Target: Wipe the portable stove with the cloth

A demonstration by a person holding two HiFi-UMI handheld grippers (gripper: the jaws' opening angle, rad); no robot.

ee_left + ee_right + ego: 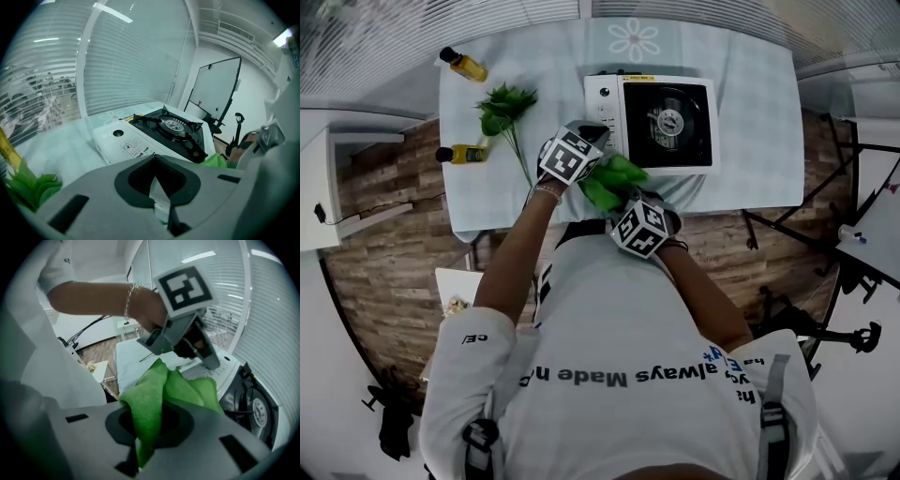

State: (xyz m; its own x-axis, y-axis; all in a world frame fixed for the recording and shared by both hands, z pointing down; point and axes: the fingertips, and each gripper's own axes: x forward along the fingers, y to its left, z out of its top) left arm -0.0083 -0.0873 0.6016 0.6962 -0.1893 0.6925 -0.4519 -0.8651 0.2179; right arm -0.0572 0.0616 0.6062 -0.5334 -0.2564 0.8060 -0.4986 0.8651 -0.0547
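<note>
The portable stove (pixel 666 122), white with a black burner top, sits on the pale-clothed table (pixel 750 84). A green cloth (pixel 614 180) hangs bunched at the table's front edge, just before the stove. My right gripper (pixel 147 437) is shut on the cloth (pixel 159 390), which rises out of its jaws in folds. My left gripper (pixel 581 150) hovers close above and left of the cloth, jaws together, with nothing in them that I can see. In the left gripper view, my left gripper (pixel 159 197) points at the stove (pixel 164 131), and a corner of the cloth (pixel 215 161) shows at the right.
A green leafy sprig (pixel 506 108) lies left of the stove. Two yellow bottles (pixel 464 64) (pixel 464 153) rest near the table's left edge. A flower-print mat (pixel 635 39) lies behind the stove. Dark stands (pixel 825 187) occupy the wooden floor at the right.
</note>
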